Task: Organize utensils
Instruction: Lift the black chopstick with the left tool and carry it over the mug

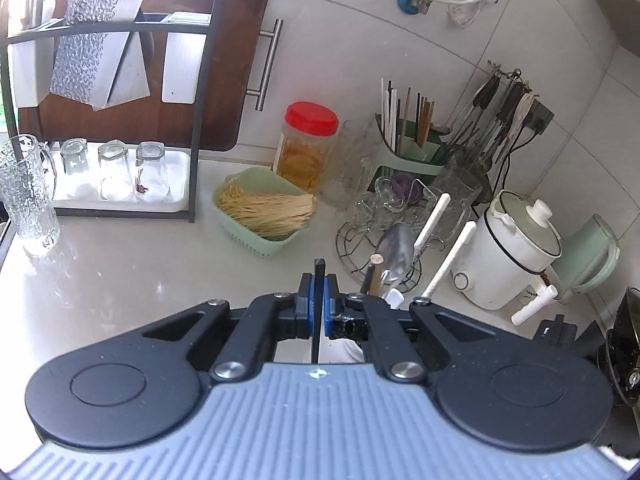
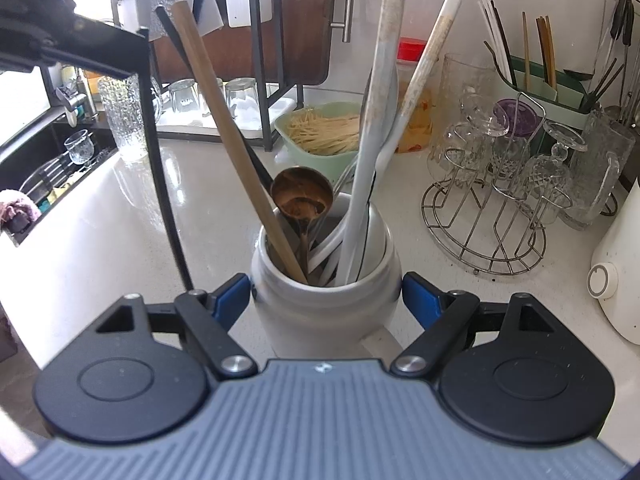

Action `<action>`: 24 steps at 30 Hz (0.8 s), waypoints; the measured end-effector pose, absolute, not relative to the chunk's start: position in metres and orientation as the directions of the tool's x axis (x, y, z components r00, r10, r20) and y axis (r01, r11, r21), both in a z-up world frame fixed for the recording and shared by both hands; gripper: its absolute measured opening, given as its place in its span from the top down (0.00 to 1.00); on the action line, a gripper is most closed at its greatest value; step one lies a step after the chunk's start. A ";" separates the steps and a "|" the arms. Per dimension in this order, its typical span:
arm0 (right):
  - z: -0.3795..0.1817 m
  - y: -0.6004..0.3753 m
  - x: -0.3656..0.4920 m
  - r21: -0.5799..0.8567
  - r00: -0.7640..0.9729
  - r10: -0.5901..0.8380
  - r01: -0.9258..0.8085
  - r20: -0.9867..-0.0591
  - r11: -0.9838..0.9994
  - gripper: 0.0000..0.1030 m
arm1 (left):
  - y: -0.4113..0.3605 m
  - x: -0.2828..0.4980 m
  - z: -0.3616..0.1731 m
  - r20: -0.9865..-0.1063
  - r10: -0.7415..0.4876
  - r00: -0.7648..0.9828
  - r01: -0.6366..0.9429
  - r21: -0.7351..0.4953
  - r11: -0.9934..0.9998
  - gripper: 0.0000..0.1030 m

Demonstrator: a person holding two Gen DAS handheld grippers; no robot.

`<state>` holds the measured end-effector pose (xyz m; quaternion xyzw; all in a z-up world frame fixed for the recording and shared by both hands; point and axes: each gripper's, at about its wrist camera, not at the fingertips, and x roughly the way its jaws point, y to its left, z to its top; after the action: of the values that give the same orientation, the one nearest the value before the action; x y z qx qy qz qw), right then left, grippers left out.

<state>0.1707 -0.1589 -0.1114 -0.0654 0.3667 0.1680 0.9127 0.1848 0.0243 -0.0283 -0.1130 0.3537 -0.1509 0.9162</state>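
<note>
left tool point(image 1: 319, 304) clamping thin black utensil point(image 1: 319, 280), carrying it clear of white jar point(image 2: 326, 300). right tool point(image 2: 326, 300) clamped round jar, steadying it on bench point(image 2: 100, 248). next move, likely: placing utensil in green holder point(image 1: 412, 156), needing tip-down alignment.

Both hand-held grippers point(image 1: 319, 308) point(image 2: 326, 300) clamped.

I am seeing the crock point(image 2: 326, 304) sitting nearest me, utensils standing in it. The noodle basket point(image 2: 316, 130) is lying beyond it, the wire glass rack point(image 2: 486, 236) standing to its right.
</note>
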 end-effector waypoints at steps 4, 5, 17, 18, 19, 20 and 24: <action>-0.112 -0.159 0.171 0.005 0.677 0.259 -0.353 -0.689 0.935 0.17 | 0.025 0.181 -0.026 -0.614 -0.356 0.704 0.197 -0.313 0.929 0.95; -0.112 -0.159 0.171 0.006 0.677 0.260 -0.353 -0.688 0.936 0.17 | 0.025 0.180 -0.025 -0.613 -0.356 0.705 0.198 -0.311 0.929 0.95; -0.112 -0.159 0.171 0.008 0.682 0.260 -0.349 -0.684 0.937 0.17 | 0.028 0.163 0.023 -0.577 -0.347 0.740 0.222 -0.278 0.935 0.95; -0.112 -0.160 0.170 0.009 0.682 0.259 -0.347 -0.684 0.938 0.17 | 0.028 0.162 0.029 -0.572 -0.347 0.743 0.227 -0.273 0.935 0.95; -0.112 -0.160 0.171 0.009 0.682 0.259 -0.347 -0.684 0.938 0.17 | 0.028 0.160 0.034 -0.568 -0.347 0.746 0.232 -0.267 0.935 0.95; -0.112 -0.160 0.170 0.009 0.683 0.259 -0.347 -0.683 0.938 0.17 | 0.028 0.159 0.040 -0.563 -0.347 0.750 0.237 -0.261 0.936 0.95; -0.112 -0.159 0.171 0.009 0.682 0.259 -0.347 -0.683 0.938 0.17 | 0.026 0.155 0.063 -0.543 -0.347 0.764 0.256 -0.239 0.937 0.95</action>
<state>0.1705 -0.1594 -0.1120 -0.0604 0.3624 0.1656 0.9152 0.1552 0.0265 0.0630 -0.0753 0.3030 -0.1612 0.9362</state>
